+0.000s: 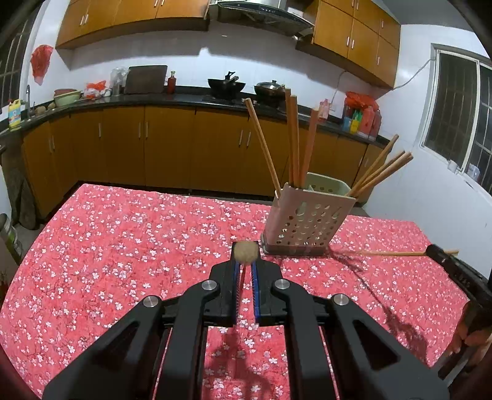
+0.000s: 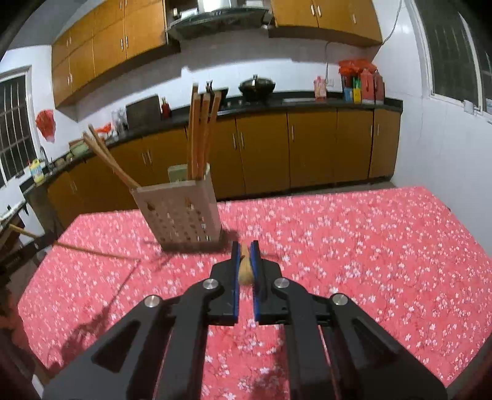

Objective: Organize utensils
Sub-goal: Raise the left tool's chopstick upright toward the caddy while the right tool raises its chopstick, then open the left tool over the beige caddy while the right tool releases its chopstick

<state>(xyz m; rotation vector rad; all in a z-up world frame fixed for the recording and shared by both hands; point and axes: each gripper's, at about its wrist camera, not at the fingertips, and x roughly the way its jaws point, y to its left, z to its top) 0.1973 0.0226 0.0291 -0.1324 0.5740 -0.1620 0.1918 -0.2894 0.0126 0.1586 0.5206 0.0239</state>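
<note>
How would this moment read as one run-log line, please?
left gripper: shut on chopstick | right gripper: shut on second chopstick | holder: standing, chopsticks inside

You get bright, even indoor light from overhead, and the windows (image 1: 458, 114) at 2 o'clock are dark. Soft shadows fall on the bench (image 1: 123, 246) toward 5 o'clock. Fisheye bending curves the cabinets (image 2: 215, 27) at 12, corners go black, and the right view smears slightly.

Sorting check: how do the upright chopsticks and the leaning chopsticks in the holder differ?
Seen from the left wrist, the upright chopsticks stand nearly vertical at the holder's left end; the leaning chopsticks tilt far right from its other end, tips lower. Both are wooden and share one holder.
</note>
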